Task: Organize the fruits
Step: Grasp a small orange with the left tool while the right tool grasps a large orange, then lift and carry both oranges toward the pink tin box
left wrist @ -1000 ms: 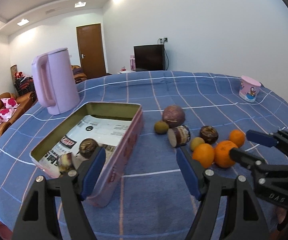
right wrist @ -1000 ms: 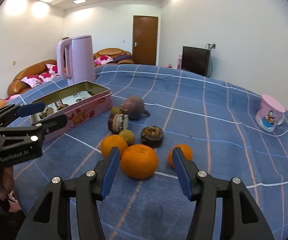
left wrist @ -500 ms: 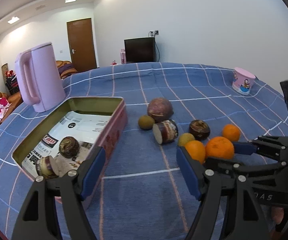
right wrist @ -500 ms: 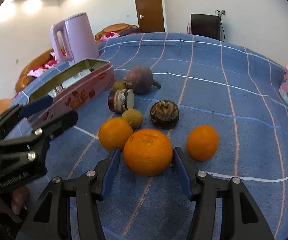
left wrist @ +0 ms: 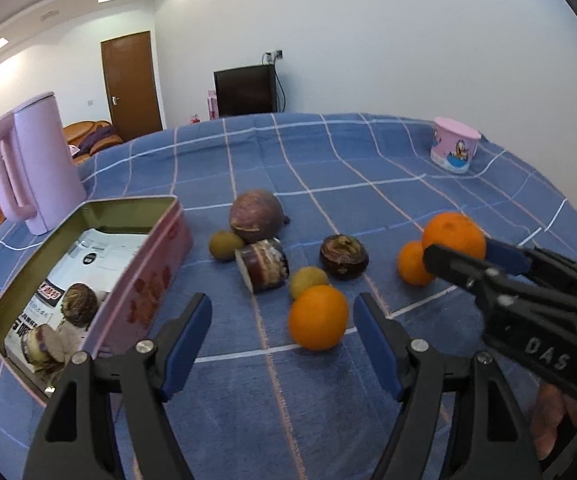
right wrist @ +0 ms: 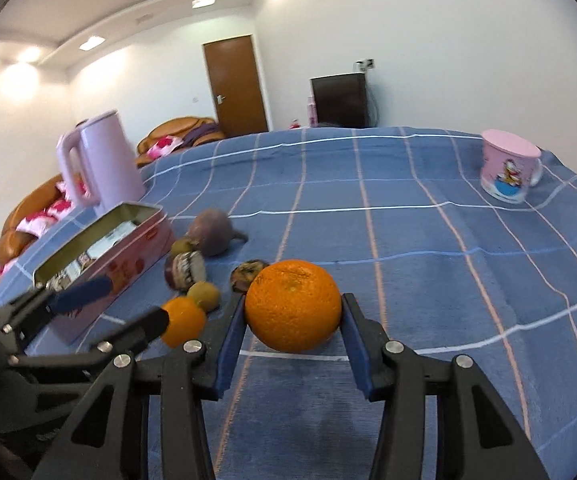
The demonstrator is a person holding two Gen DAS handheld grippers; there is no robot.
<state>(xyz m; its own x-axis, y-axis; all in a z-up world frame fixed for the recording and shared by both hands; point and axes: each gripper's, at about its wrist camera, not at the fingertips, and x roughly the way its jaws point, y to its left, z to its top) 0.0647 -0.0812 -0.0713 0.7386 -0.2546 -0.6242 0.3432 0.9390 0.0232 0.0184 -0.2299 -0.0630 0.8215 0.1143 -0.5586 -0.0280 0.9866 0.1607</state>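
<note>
We have the large orange (right wrist: 293, 306) clamped between the blue pads of the right gripper (right wrist: 293, 320), and it appears lifted clear of the blue checked worktop (right wrist: 408, 240); we judge it is held high so it can pass over the other fruit on its way to the pink tin (right wrist: 120, 264) at about ten o'clock. That tin lies open with its long side toward the fruit pile, which suits dropping fruit in from above. In the left wrist view the same orange (left wrist: 454, 236) shows at about two o'clock, pinched at the tip of the right gripper (left wrist: 472, 254), with a smaller orange (left wrist: 410, 266) partly hidden behind it. The left gripper (left wrist: 282, 340) hangs with its jaws wide and nothing between them, a second orange (left wrist: 318, 317) lying just ahead on the cloth, likely its next pick. Only the left view looks down into the tin (left wrist: 136, 300), where two dark fruits (left wrist: 80, 300) rest on printed paper; the right view shows just its rim and side. Around the pile sit a purple round fruit (left wrist: 256, 216), a pink kettle (left wrist: 32, 164) at ten o'clock and a pink cup (left wrist: 454, 150) at one o'clock.
</note>
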